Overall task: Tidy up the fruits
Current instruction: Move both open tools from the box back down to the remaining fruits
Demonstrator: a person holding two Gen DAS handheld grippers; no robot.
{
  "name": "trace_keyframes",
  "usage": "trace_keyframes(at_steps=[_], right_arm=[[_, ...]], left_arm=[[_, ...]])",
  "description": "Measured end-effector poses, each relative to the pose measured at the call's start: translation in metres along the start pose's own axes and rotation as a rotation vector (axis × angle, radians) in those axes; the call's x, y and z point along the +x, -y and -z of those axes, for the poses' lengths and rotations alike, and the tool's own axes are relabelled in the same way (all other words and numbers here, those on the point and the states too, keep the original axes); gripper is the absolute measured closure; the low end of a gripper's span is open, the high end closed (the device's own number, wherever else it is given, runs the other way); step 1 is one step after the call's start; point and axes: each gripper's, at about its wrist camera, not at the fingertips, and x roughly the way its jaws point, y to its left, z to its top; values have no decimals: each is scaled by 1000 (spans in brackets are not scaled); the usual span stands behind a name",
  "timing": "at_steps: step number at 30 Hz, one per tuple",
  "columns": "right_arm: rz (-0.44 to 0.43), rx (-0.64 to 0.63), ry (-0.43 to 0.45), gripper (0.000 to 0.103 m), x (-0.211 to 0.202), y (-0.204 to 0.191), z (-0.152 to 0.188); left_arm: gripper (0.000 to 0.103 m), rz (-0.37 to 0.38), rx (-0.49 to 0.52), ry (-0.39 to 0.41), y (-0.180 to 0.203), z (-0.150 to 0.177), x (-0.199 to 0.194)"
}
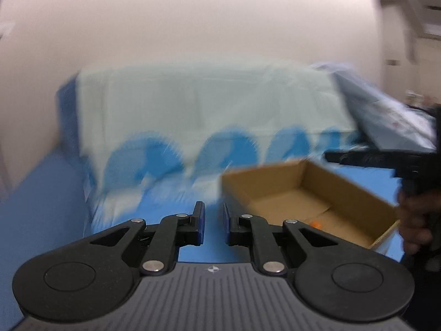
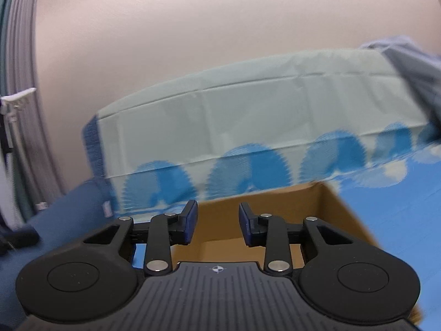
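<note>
1. Fruit-wise, the only thing I could spot was a small orange object [image 1: 315, 224] lying on the floor of the cardboard box [image 1: 341, 187], near its front edge. It was half hidden behind the left gripper's linkage, so I couldn't tell what kind of fruit it was.
2. That box was open-topped, plain brown, and sat on the blue sheet [image 1: 44, 201], to the right of the left gripper [image 1: 214, 224].
3. The left gripper hovered over the blue sheet with its jaws parted by a narrow gap, nothing between the blue pads [image 1: 200, 222].
4. The right gripper [image 2: 217, 224] was above the same box [image 2: 328, 207], pointing over its near edge into the inside. Its jaws were parted a bit wider than the left one's, and nothing was between them either.
5. In the left wrist view the right gripper's body [image 1: 386, 160] reached in from the right edge over the far right corner of the box, with the person's hand [image 1: 416, 220] wrapped around its handle.
6. Behind the box was a raised block covered in a pale green cloth [image 2: 248, 121] with blue fan-shaped prints [image 2: 248, 165] along its lower edge.
7. A crumpled light blue fabric [image 1: 386, 110] lay at the far right, and a plain pinkish wall [image 2: 193, 27] ran behind everything.
8. Both views were pretty motion-blurred, so fine details were hard to read.
</note>
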Motion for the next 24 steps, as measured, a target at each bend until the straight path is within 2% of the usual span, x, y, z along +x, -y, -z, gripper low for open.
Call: trace_keyframes(at_steps=[2,5,9,15,19,24], right_arm=[[-51,0,-25,68,4,-13,4],[-135,-35,-69,68,11,-40,14],[-242,-99,-142,68,22,-77,29],[-372,-164,-262,68,47,-123,55],[-391,-149,-353,68,71,-141,72],[-326,-129,-462,68,104,-152,94]], left_arm=[[88,-60,-81,50,-15,5,-10],[87,-119,-110,-16,-28,31,-4],[87,-175,-247,-88,-60,64,5],[88,-181,-415,-82,-97,72,0],[88,-192,-427,-79,-102,72,5],[88,-198,-434,-100,-105,70,23]])
